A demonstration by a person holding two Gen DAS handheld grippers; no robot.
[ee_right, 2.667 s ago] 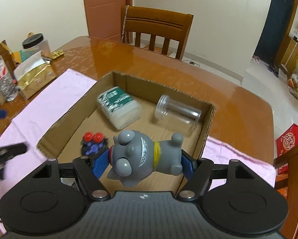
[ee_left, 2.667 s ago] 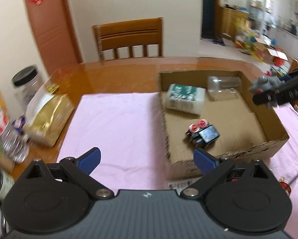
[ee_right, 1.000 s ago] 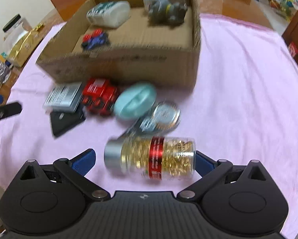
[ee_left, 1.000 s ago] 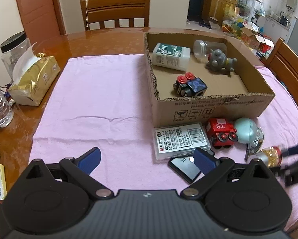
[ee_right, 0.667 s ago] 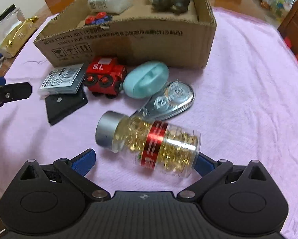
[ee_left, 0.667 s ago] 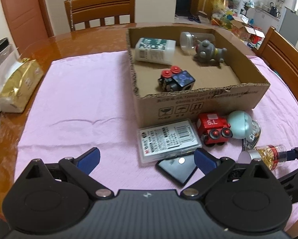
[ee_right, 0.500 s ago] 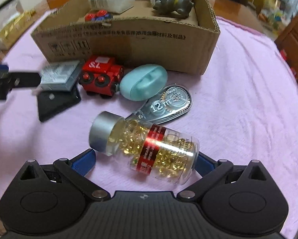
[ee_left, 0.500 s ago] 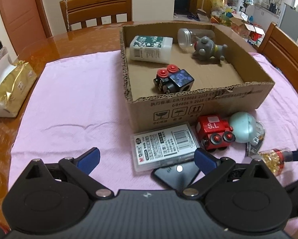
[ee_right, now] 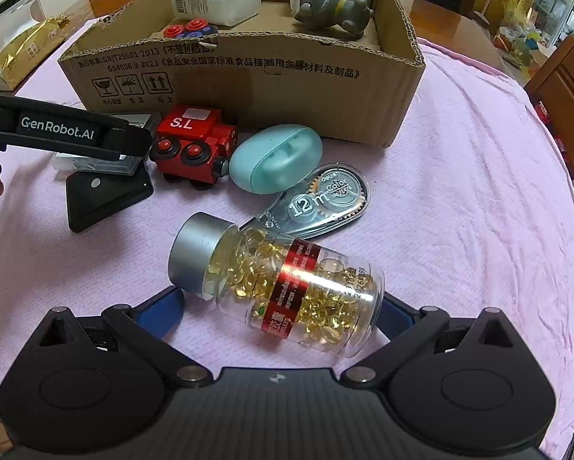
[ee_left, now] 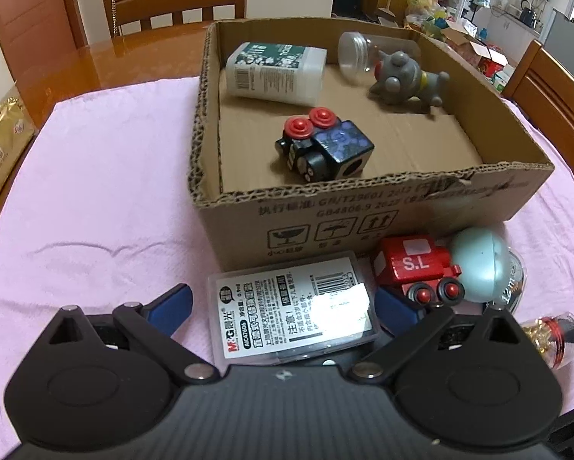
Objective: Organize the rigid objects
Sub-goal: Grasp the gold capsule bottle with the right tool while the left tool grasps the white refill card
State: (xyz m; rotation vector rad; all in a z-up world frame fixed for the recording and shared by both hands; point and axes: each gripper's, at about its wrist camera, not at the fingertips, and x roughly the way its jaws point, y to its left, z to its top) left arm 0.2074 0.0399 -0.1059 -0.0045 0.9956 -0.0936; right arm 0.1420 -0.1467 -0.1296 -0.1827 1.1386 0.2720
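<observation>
from my left wrist, my left gripper is spread wide around the clear plastic case with the printed label, one blue pad on either side of it and neither one pressing it that i can see. the case lies flat on the pink cloth, just in front of the cardboard box, partly on top of a black device that is mostly hidden here. inside the box already lie a white bottle, a clear jar, a grey toy figure and a dark toy car. outside it, beside the case, sit the red toy train and a teal egg-shaped case.

from my right wrist, my right gripper is also wide open, straddling the capsule bottle, which lies on its side, silver cap to the left, full of golden capsules with a red band. whether the pads touch it i cannot tell; nothing is lifted. near it are the correction tape and the black device.

i judge the job a bit under half done: four things boxed, six still on the cloth, two of them lined up for a grasp.
</observation>
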